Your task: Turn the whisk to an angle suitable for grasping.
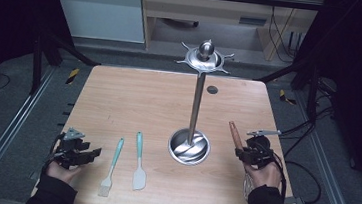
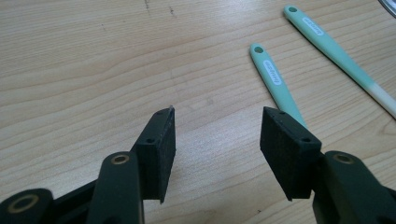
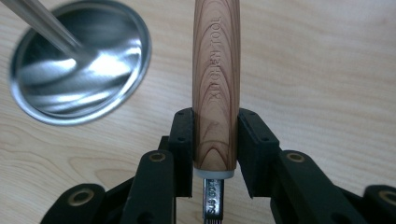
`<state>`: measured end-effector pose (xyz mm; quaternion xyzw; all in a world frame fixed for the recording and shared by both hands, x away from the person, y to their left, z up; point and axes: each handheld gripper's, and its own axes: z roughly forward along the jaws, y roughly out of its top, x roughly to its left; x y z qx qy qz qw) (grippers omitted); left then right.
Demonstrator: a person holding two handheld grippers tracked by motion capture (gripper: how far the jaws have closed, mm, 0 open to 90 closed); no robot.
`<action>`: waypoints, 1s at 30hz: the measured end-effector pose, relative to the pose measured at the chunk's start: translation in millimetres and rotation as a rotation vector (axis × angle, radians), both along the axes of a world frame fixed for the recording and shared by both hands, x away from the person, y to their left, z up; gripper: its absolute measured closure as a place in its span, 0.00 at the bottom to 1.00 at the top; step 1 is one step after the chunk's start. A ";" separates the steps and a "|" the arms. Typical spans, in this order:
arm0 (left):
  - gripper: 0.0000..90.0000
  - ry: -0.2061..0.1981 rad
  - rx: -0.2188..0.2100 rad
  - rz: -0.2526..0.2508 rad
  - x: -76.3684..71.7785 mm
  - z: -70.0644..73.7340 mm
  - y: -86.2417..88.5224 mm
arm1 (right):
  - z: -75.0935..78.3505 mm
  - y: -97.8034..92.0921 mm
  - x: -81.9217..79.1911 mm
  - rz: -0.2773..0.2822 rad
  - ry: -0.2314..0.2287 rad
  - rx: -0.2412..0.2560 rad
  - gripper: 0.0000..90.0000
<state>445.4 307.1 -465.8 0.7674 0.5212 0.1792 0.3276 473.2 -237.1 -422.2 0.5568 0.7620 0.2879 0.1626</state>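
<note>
Roughly a third done, by the look of it: right gripper [image 3: 215, 140] clamped on the whisk's wooden handle [image 3: 216, 84], lifted just right of the rack's steel base [image 1: 189, 146] — not yet hung on the hooks at the top [image 1: 204, 59]. Left gripper [image 2: 217, 147] spread wide, holding nothing, near the pastry brush [image 1: 111, 168]. Brush and spatula [image 1: 139, 163] lying flat on the table [image 1: 134, 97], both left to hang.

The desk [image 1: 134, 97] is pale wood with a fine streaked grain. On it the brush [image 1: 111, 168] and the spatula [image 1: 139, 163] have mint-green handles, the spatula's blade greyish white. The whisk handle [image 3: 216, 88] is reddish-brown wood with ringed grain. The stand [image 1: 196, 101] is shiny silver steel. Both grippers' jaws are black.
</note>
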 end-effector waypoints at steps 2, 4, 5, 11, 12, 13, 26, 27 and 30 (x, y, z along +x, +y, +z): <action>0.50 0.000 0.001 -0.001 0.0 0.1 -0.1 | 3.0 -0.1 -1.7 0.000 -0.011 0.010 0.77; 0.50 0.001 0.000 -0.001 0.0 0.1 -0.1 | 8.6 -0.7 -4.9 0.008 -0.036 0.022 0.77; 0.50 0.001 -0.001 -0.001 0.0 0.1 -0.1 | 11.4 -0.9 -6.6 0.011 -0.052 0.027 0.77; 0.50 0.000 0.001 -0.004 -0.2 0.3 -0.5 | 26.3 -2.8 -16.1 0.032 -0.159 0.075 0.77; 0.50 -0.001 0.001 -0.004 -0.3 0.5 -0.4 | 29.3 -3.0 -18.8 0.041 -0.208 0.094 0.77; 0.50 -0.001 0.000 -0.005 -0.3 0.6 -0.3 | 30.9 -2.9 -20.2 0.044 -0.229 0.108 0.77; 0.50 -0.008 -0.004 -0.004 -0.5 1.0 0.3 | 54.6 3.9 -39.5 0.139 -0.472 0.253 0.77; 0.50 -0.008 -0.004 -0.004 -0.5 1.0 0.3 | 54.6 3.9 -39.5 0.139 -0.472 0.253 0.77; 0.50 -0.006 0.000 -0.006 -0.2 0.7 -0.2 | 62.0 5.1 -44.5 0.168 -0.518 0.313 0.77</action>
